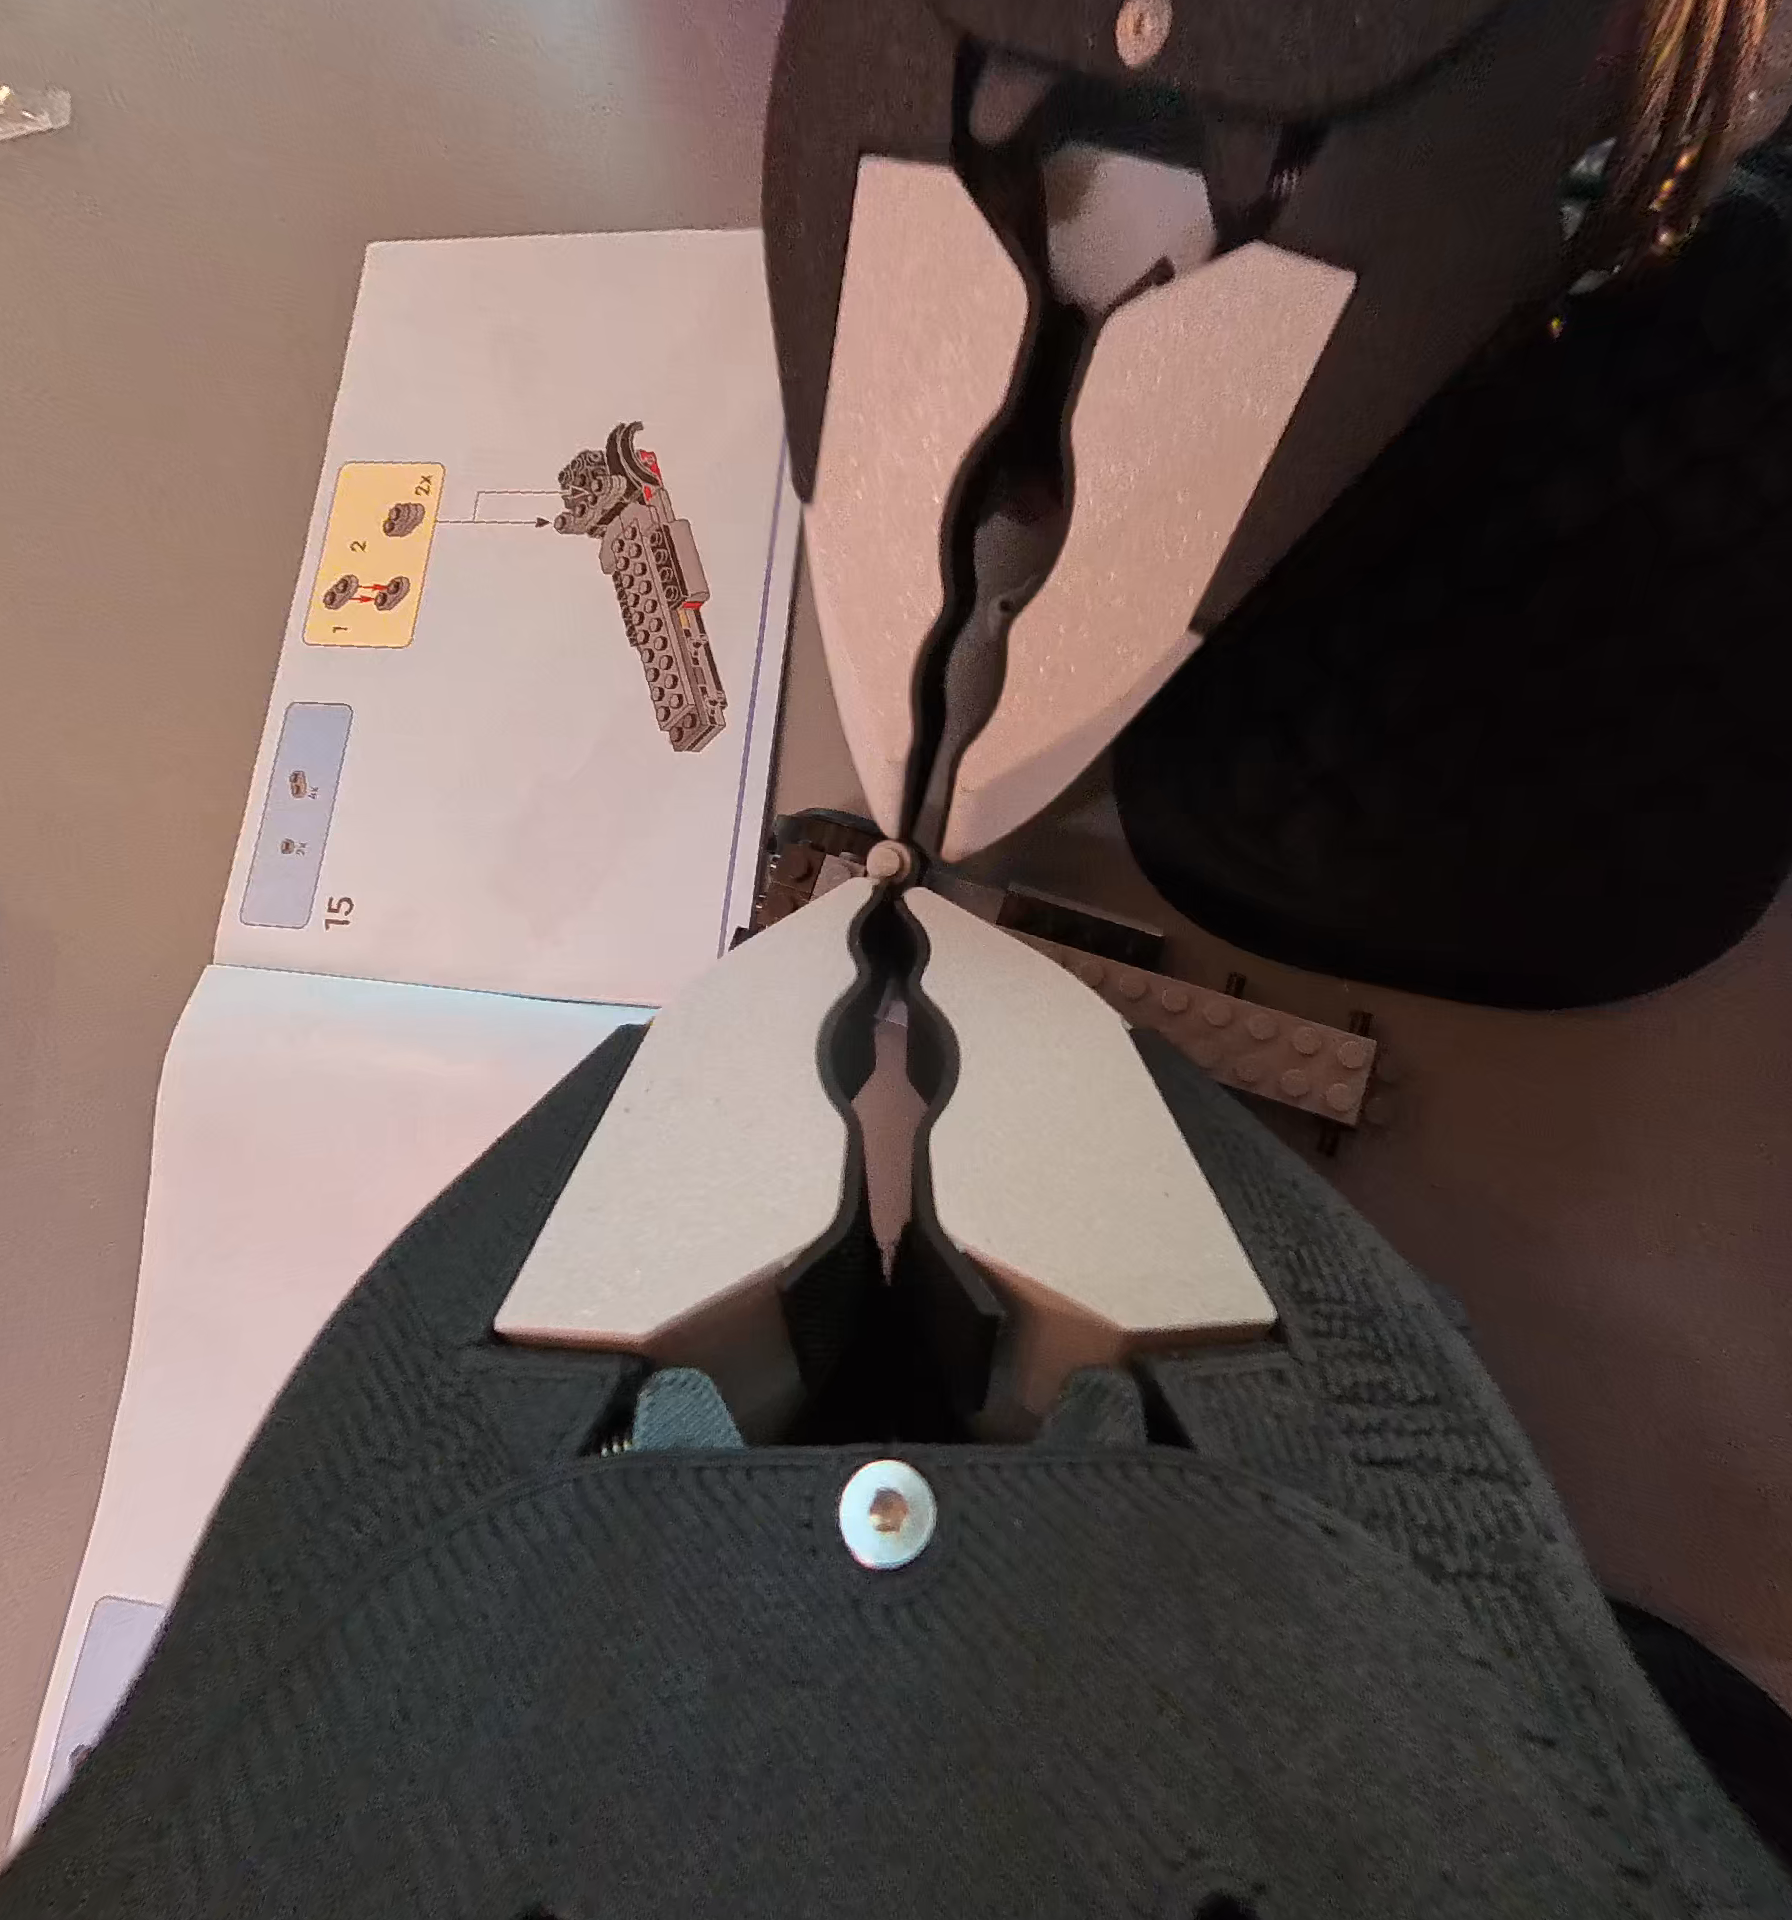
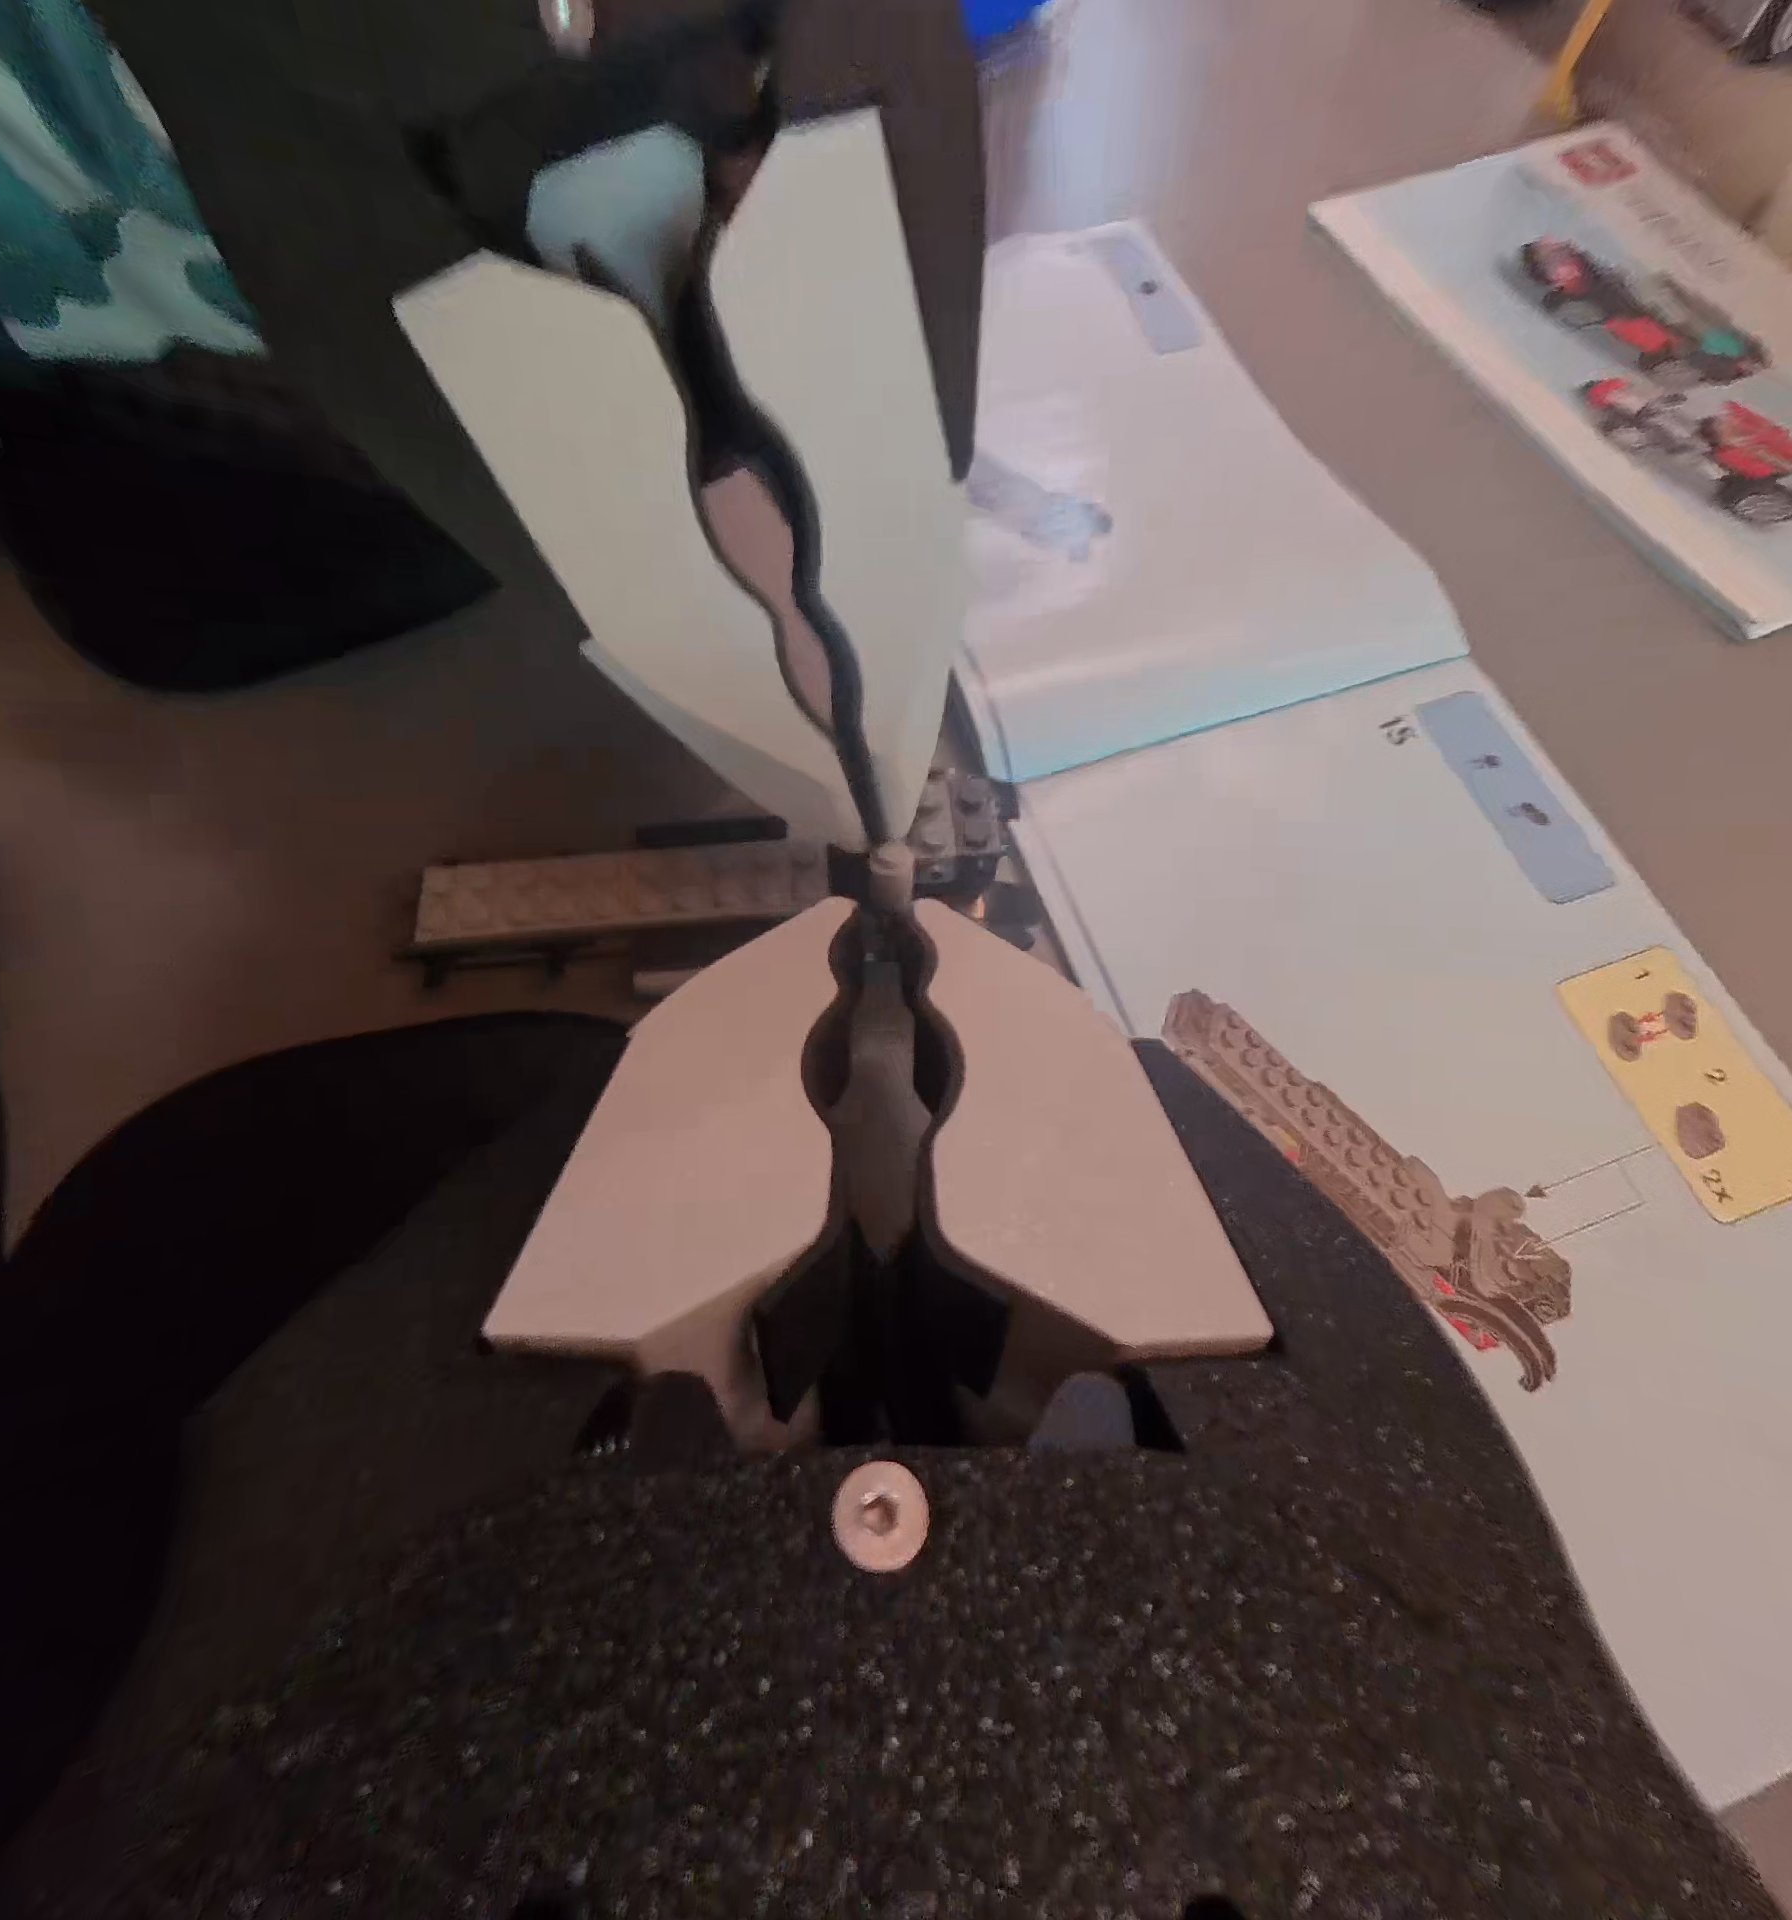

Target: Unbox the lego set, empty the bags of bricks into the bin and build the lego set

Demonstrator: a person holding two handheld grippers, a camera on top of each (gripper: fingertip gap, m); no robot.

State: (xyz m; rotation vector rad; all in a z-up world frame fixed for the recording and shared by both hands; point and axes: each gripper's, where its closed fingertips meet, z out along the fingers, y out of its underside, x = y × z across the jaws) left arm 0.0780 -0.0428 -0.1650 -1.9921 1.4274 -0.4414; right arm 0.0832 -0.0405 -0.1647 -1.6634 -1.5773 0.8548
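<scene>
My left gripper point(image 1: 890, 896) and my right gripper point(image 2: 884, 914) are both shut and meet tip to tip above the table. Pinched between their tips is a small grey round piece point(image 1: 890, 860), which also shows in the right wrist view point(image 2: 887, 864). I cannot tell whether it is one piece or two stacked. In the left wrist view the right gripper point(image 1: 921, 821) comes in from the top. In the right wrist view the left gripper point(image 2: 876, 821) does the same. The long grey studded build point(image 1: 1266, 1039) lies on the table behind the tips point(image 2: 611, 894).
The open instruction booklet point(image 1: 518, 623) lies flat beside the build point(image 2: 1287, 935). A second booklet point(image 2: 1650, 364) lies farther off. A black rounded shape point(image 1: 1494, 675) stands close by the build. A scrap of clear plastic point(image 1: 9, 109) lies at the far table corner.
</scene>
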